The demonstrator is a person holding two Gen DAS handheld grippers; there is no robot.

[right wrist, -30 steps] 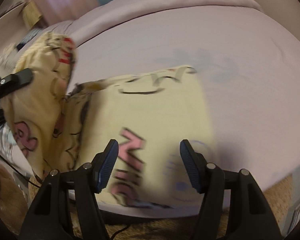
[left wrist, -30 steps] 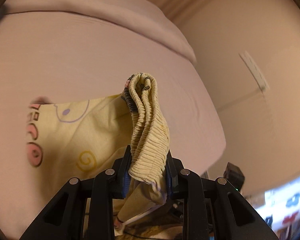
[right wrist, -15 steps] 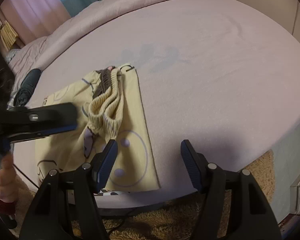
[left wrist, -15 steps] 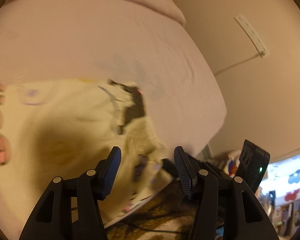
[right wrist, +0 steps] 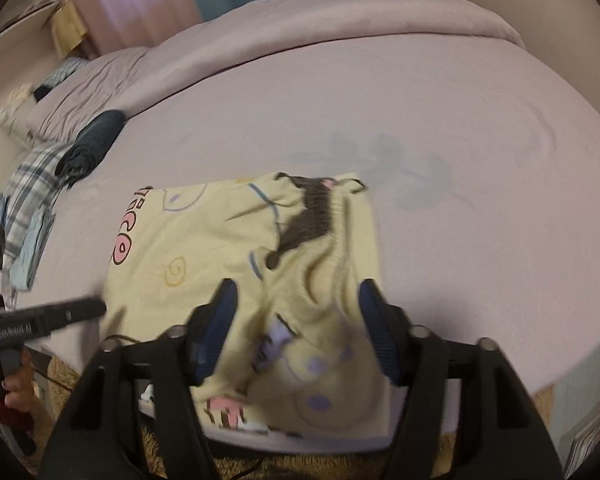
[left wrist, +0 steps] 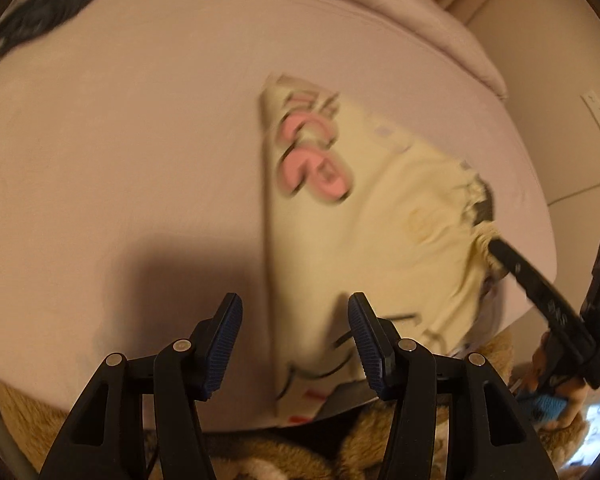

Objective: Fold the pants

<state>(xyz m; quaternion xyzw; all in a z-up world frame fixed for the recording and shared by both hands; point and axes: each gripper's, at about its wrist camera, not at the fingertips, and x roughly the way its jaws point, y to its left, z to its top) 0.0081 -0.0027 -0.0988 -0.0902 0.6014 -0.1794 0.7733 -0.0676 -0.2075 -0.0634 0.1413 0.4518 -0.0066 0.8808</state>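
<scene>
meanwhile the right gripper (right wrist: 296, 320) is closing, seemingly around the pants (right wrist: 204, 256); left gripper (left wrist: 294, 340) spread, empty.

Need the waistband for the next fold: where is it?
In the right wrist view, the waistband lies bunched on the pants' right side, just beyond the closing right gripper.

My left gripper (left wrist: 296, 340) hangs open over the near left edge of the yellow cartoon-print pants (left wrist: 360, 216) on the pink bedsheet (left wrist: 120, 140). At right, my right gripper (left wrist: 548, 276) reaches the gathered waistband (left wrist: 476, 208).
</scene>
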